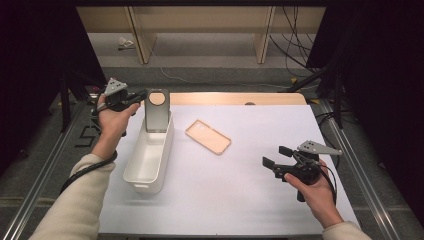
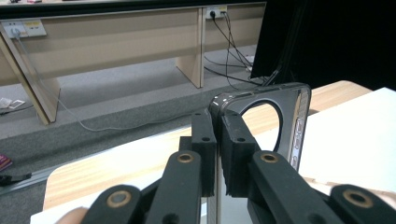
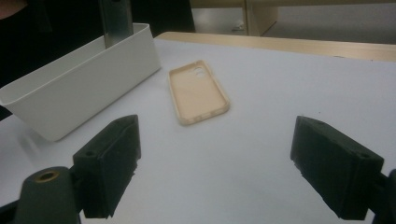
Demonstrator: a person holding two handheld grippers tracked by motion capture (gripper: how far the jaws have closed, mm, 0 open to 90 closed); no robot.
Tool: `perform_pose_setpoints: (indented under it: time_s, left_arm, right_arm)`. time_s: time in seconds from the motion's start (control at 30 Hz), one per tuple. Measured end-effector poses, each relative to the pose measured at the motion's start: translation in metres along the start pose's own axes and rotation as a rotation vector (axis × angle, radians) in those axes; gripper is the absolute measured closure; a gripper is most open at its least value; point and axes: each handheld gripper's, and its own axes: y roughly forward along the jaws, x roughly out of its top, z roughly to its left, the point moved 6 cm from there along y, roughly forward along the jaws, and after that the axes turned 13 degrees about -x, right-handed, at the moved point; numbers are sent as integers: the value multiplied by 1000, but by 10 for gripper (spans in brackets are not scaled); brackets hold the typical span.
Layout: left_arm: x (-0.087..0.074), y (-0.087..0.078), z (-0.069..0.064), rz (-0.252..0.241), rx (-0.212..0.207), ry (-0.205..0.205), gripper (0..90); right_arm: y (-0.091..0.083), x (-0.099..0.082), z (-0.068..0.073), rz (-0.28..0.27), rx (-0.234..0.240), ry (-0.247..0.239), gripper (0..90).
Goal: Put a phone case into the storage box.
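Two phone cases are in play, and the step in hand appears to be lowering the dark one into the white bin [image 1: 150, 160].

1. White table surface [image 1: 260, 200]: fills the centre of the high view. It carries the bin at centre left and the loose case near the middle.

2. White bin: long and open-topped, running from the upper centre left toward the lower left of the high view. Its far end holds the lower edge of the dark phone case [image 1: 157, 111], which stands upright, camera cut-out uppermost.

3. Left gripper [image 1: 134, 98]: at upper left of the high view, jaws nearly closed and clamped on the top corner of the dark case (the left gripper view shows both pads pressing the rim beside the cut-out [image 2: 261, 126]). Judged best practice: keep the case upright until its lower edge rests on the bin floor, then tip it down along the bin's length before releasing, so it does not catch on the wall.

4. Right gripper [image 1: 278, 159]: at lower right of the high view, jaws wide apart and empty, above the bare table.

5. Beige phone case [image 1: 208, 136]: lies flat, inside face up, just right of the bin and apart from it. It looks like the next item; approach one long edge.
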Motion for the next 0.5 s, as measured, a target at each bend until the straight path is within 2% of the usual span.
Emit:
perform_pose_setpoints:
  time_s: [0.5]
  left_arm:
    - [-5, 9, 5, 18, 8, -10, 845]
  right_arm:
    - [0, 0, 0, 2, 5, 0, 171]
